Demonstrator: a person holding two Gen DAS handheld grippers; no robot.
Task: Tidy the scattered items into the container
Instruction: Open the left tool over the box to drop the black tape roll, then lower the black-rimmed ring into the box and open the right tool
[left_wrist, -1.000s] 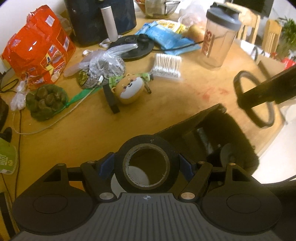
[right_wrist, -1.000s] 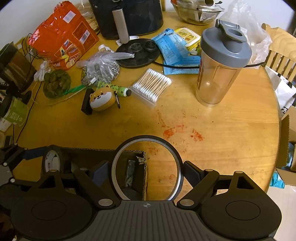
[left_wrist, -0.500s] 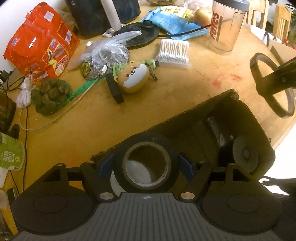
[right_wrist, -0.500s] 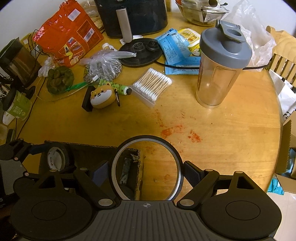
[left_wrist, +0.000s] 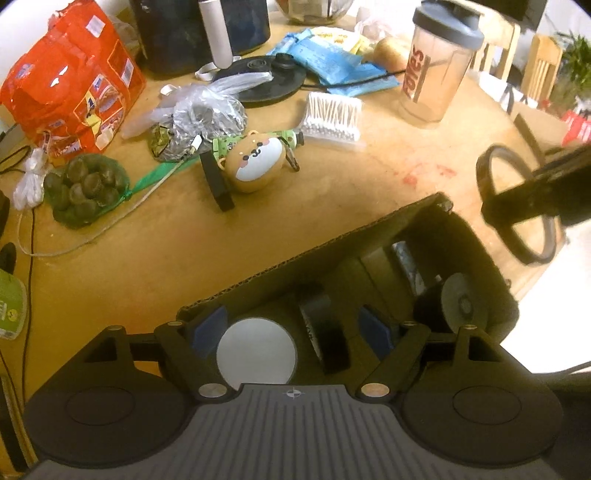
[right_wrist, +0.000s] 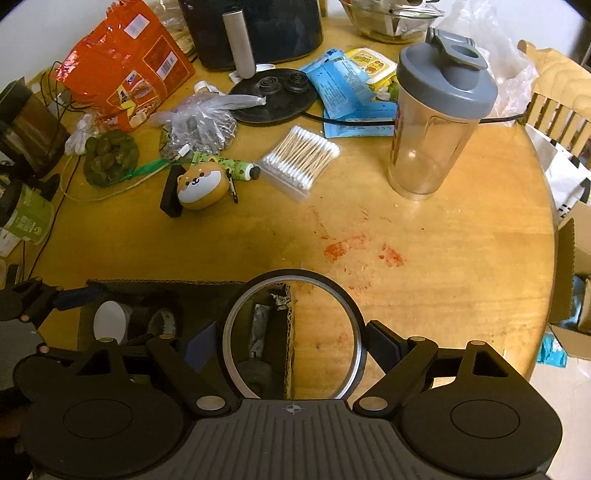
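Note:
My left gripper (left_wrist: 291, 328) hangs over the open cardboard box (left_wrist: 332, 247) at the table's near edge. Its jaws are opening and no pad touches anything. Below it, a black tape roll (left_wrist: 325, 332) stands on edge inside the box beside a white disc (left_wrist: 255, 356). A grey wheel-like piece (left_wrist: 458, 302) lies at the box's right end. My right gripper (right_wrist: 293, 343) is shut on a thin black ring (right_wrist: 354, 325), held over the box's right rim (right_wrist: 290, 332). The ring (left_wrist: 495, 177) also shows at the right of the left wrist view.
Scattered on the round wooden table (right_wrist: 443, 258) are a dog-shaped case (right_wrist: 197, 184), a pack of cotton swabs (right_wrist: 301, 160), a shaker bottle (right_wrist: 436, 122), a clear plastic bag (right_wrist: 199, 129), a green net bag (right_wrist: 109, 157) and an orange packet (right_wrist: 125, 70). A chair (right_wrist: 557, 99) stands at the right.
The tape roll has left my left gripper's pads and now stands on edge in the box. The left jaws have widened. The right gripper still holds the ring in place.

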